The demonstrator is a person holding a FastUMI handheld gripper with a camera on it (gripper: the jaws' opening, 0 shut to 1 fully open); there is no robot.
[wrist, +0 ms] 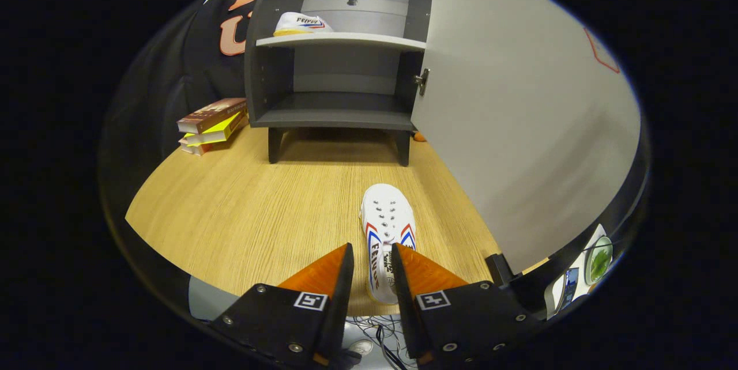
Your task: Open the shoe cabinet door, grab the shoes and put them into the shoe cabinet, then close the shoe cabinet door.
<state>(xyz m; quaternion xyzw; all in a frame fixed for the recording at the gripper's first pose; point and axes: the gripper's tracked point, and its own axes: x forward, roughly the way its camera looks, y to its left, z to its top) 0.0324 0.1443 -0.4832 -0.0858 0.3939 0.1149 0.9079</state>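
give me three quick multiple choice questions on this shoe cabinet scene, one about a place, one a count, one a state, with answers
1. Where is the shoe that is already stored?
A. On the cabinet's upper shelf
B. On the cabinet's bottom shelf
C. On top of the books

2. How many white shoes are in view?
A. One
B. Two
C. Three

3. What state is the cabinet door in?
A. Shut
B. Swung open
C. Taken off and lying flat

Answers:
1. A: one white shoe sits on the upper shelf of the shoe cabinet.
2. B: that one, plus a second shoe on the wooden table, its heel end between the open jaws of the gripper.
3. B: the cabinet door stands swung out on its hinge, leaving both shelves exposed.
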